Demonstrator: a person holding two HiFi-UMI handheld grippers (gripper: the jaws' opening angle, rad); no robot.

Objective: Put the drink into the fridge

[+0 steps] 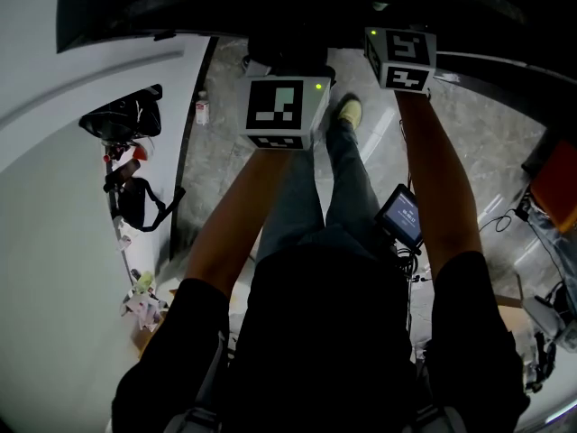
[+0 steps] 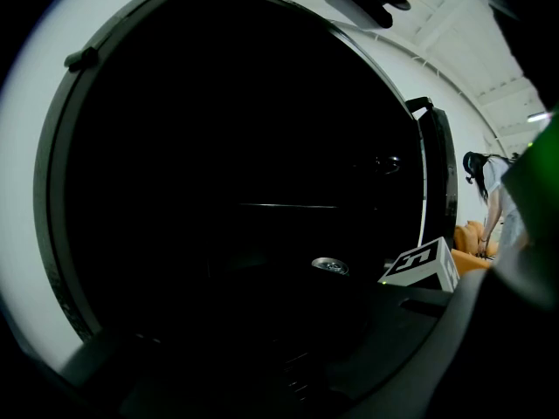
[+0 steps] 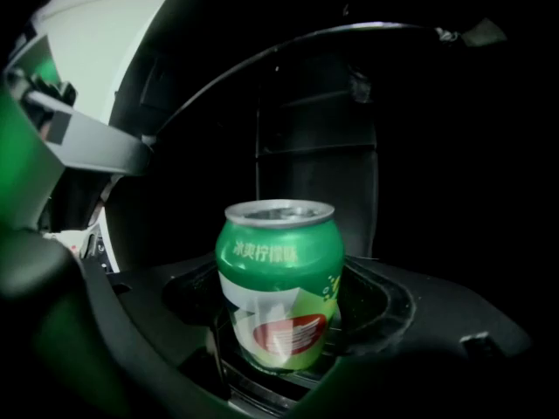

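In the dark compartment (image 3: 314, 155), presumably the fridge, the green drink can (image 3: 279, 278) stands roughly upright in a round well (image 3: 397, 299), with its base sunk below the rim. Right tongs (image 1: 401, 57) are spread wide. The can sits ahead between them, and I see no contact on either side. Left tongs (image 1: 284, 111) point into the same black opening. It's too dark to read their spread, and nothing is visible in them.

My read: placement is basically done, and the step in hand is a clean exit. Check the can sits flat in the well, not perched on the rim. Pull the right tongs straight back along their own axis with no sideways sweep, so a jaw doesn't clip the can. Hold the left off the opening's edge.
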